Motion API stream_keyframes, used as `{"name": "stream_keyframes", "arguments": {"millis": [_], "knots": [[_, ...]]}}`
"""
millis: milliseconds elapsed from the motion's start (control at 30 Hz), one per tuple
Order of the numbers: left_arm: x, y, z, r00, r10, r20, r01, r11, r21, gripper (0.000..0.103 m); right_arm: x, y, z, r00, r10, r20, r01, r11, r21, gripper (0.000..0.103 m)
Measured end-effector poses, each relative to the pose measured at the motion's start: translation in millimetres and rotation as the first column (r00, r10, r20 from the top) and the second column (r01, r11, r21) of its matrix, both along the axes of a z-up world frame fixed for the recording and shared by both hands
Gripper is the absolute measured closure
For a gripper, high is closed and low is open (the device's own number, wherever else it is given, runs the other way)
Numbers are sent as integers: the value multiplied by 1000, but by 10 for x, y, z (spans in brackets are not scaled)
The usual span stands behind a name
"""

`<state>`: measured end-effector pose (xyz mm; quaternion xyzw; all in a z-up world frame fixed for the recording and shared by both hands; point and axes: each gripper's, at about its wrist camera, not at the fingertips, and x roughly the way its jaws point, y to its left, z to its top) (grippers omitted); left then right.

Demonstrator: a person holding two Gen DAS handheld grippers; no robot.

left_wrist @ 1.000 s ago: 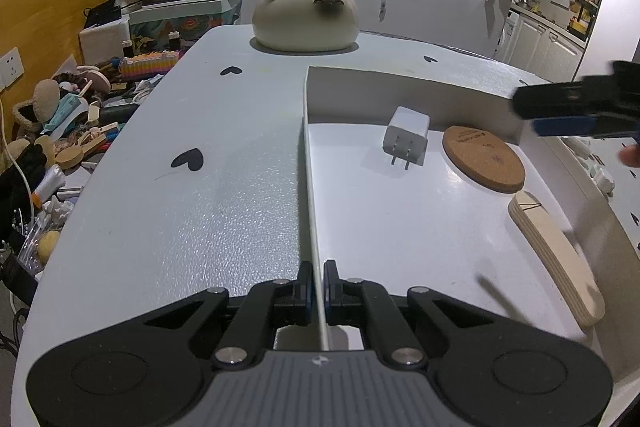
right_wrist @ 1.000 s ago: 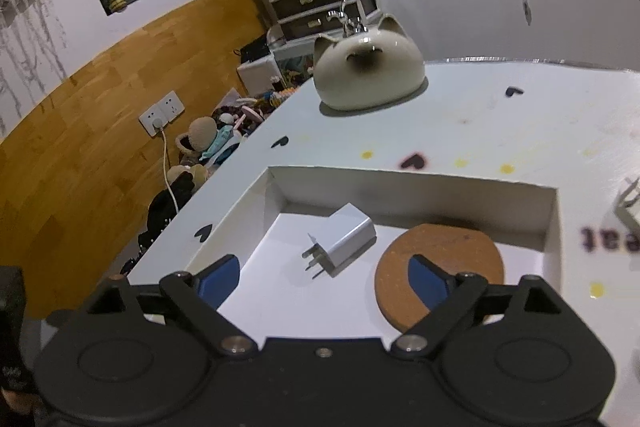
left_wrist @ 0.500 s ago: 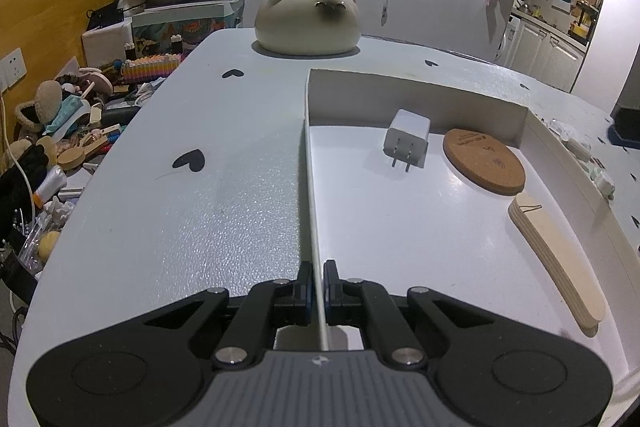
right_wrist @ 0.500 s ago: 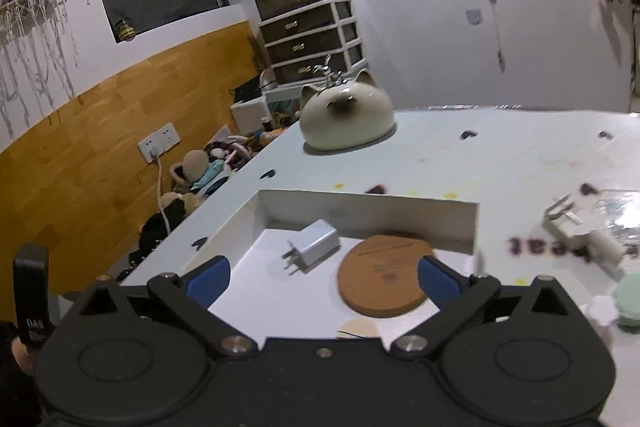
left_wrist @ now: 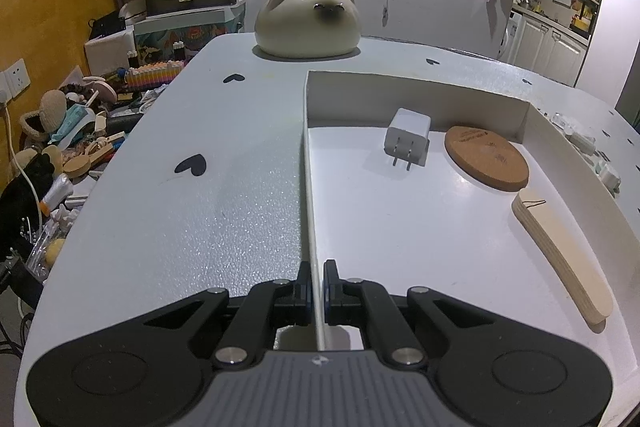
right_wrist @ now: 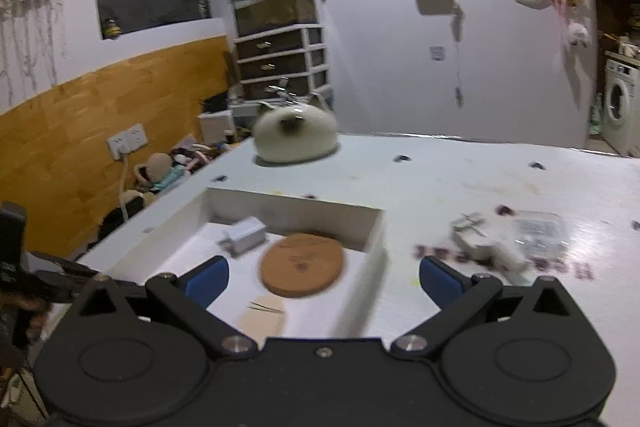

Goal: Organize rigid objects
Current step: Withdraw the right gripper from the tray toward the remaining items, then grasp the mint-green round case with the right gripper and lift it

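- White tray (left_wrist: pixel 532 115): lay on the tabletop (left_wrist: pixel 224 163); its left wall was clamped between the fingers of the left hand-held gripper (left_wrist: pixel 316 291).
- White charger (left_wrist: pixel 408 135): lay at the tray's far end, prongs toward the near side.
- Cork coaster (left_wrist: pixel 486 157): lay right of the charger.
- Wooden piece (left_wrist: pixel 560 247): lay along the tray's right wall.
- Right hand-held gripper (right_wrist: pixel 322 277): spread wide, nothing between its fingers.
- Cat-shaped ceramic (left_wrist: pixel 308 23): stood on the far tabletop.

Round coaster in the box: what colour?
Cork brown, with a faint printed mark on top. The coaster shows best in the left wrist view.
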<state>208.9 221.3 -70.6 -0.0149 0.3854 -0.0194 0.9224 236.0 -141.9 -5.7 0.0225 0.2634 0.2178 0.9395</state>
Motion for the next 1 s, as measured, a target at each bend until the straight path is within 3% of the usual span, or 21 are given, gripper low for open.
{"name": "stream_keyframes", "arguments": {"millis": [233, 533, 733, 1000], "knots": [[-3, -27, 2, 1000, -2, 0, 2, 1000, 12, 99, -20, -493, -107, 985, -169, 14, 170, 984, -45, 0], [-1, -32, 3, 1000, 1, 3, -1, 1000, 3, 99, 164, -950, -442, 930, -366, -28, 364, 930, -55, 0], [-15, -6, -6, 1000, 7, 5, -7, 1000, -12, 99, 287, -1015, -557, 910, -415, -22, 412, 908, -84, 0], [-16, 9, -11, 1000, 5, 3, -5, 1000, -7, 99, 393, -942, -634, 908, -419, -17, 415, 903, -114, 0]]}}
